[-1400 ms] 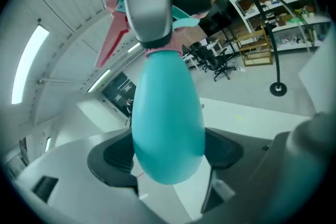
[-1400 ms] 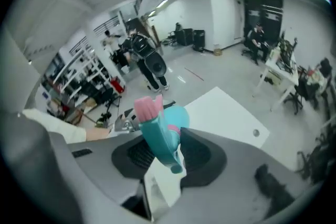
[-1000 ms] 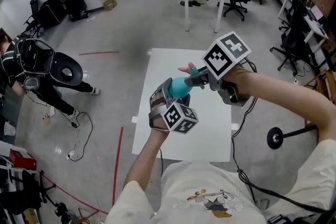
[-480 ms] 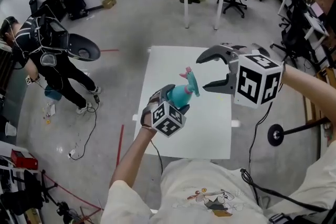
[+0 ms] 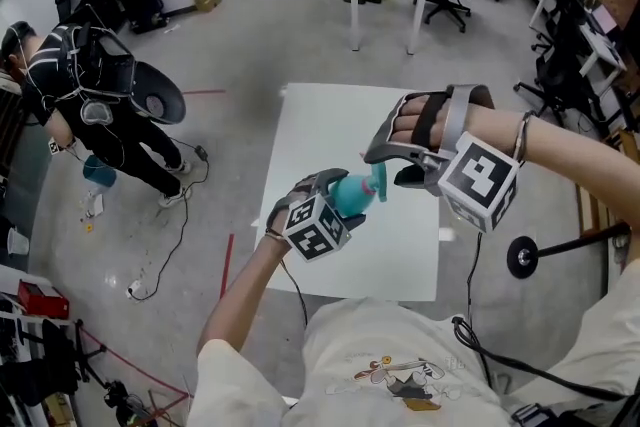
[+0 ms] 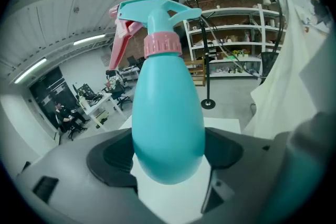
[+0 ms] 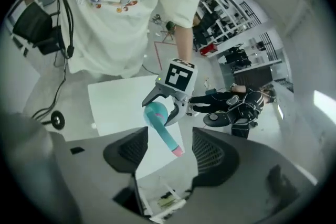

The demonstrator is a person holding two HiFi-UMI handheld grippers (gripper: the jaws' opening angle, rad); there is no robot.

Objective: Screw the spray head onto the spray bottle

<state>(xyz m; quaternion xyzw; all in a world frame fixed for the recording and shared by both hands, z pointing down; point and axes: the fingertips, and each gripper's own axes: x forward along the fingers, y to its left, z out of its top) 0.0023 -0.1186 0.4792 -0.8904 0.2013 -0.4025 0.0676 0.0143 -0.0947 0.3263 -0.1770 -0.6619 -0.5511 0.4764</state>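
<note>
The right gripper (image 5: 393, 165), up against the spray head (image 5: 374, 183) a second ago with its marker cube (image 5: 479, 181) facing upward, is now lying rolled over, the back of the hand on top and the cube hanging at the lower right. Its jaws have just been opening and are standing spread. In the right gripper view the pink tip of the head is reaching into the gap between them, with neither pad on it. The left gripper (image 5: 335, 200) is sitting lower and closer to the person than before, above the near part of the white table (image 5: 320, 125). It is pinching the turquoise spray bottle (image 6: 168, 123) by its rounded body, one jaw pressing each side. The head is sitting on the bottle's neck above a pink collar (image 6: 163, 44), and the bottle is now tilting toward the right gripper. In the head view the right jaws are covering part of the head. How tightly the collar is screwed down cannot be made out. In the left gripper view the right gripper is cut off at the top edge. A person in black (image 5: 90, 105) is moving at the left, farther into view than a second ago.
</note>
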